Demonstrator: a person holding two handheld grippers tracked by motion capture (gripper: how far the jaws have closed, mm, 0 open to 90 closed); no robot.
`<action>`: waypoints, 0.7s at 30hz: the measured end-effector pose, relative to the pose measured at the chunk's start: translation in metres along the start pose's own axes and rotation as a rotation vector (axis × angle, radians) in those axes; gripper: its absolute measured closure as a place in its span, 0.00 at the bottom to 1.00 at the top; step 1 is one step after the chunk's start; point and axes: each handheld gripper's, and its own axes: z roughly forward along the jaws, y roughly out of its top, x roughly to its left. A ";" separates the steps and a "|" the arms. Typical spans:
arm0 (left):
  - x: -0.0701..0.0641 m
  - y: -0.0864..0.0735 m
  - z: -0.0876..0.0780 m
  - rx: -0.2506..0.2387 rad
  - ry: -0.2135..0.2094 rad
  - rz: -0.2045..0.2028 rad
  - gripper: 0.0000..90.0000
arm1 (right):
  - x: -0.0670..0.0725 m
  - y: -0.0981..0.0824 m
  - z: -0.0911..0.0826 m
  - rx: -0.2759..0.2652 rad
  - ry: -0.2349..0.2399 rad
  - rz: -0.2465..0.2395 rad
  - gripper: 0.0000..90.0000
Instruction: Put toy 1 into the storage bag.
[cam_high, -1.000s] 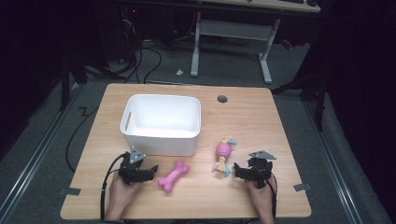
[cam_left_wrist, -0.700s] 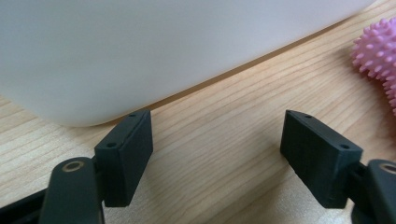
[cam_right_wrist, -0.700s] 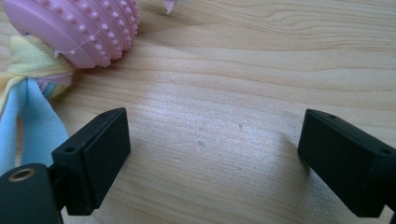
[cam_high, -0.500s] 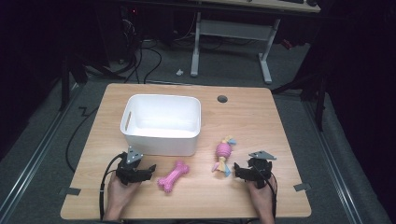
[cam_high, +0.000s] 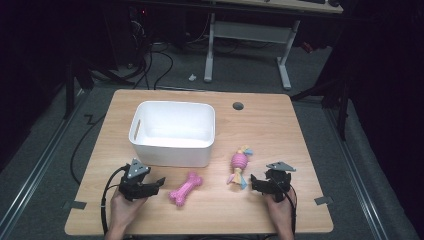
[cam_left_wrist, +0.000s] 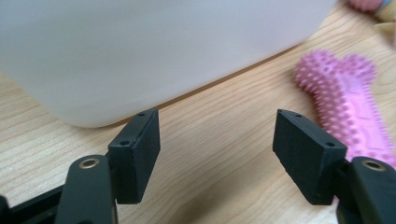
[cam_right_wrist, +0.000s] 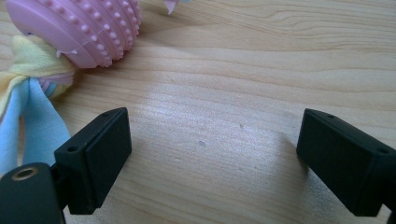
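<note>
Two grippers are held low over the wooden surface (cam_high: 280, 125), both with jaws spread wide and nothing between them. The left gripper (cam_high: 159, 182) is seen at about 7 o'clock, just beside a pink bone toy (cam_high: 185, 188) and near a white bin (cam_high: 172, 132). The right gripper (cam_high: 253, 182) sits at 5 o'clock, near a pink ball toy with cloth tails (cam_high: 238, 166).

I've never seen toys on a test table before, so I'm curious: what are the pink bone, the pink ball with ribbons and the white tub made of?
Pink bone toy: probably soft rubber, matte, covered in small moulded nubs. Ball toy: likely the same rubber, ribbed and nubbed, with yellow and blue fabric strips that look like fleece. White tub: smooth, slightly translucent plastic, by its look.
</note>
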 end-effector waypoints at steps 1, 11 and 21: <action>-0.001 0.001 -0.002 0.000 -0.005 0.003 0.37 | 0.000 0.000 0.000 0.000 0.000 -0.001 0.11; -0.018 0.014 -0.008 0.000 -0.051 0.049 0.38 | 0.000 0.000 0.000 -0.002 0.001 0.000 0.12; -0.034 0.024 -0.003 0.026 -0.075 0.102 0.39 | 0.001 0.000 -0.001 -0.003 0.003 -0.002 0.13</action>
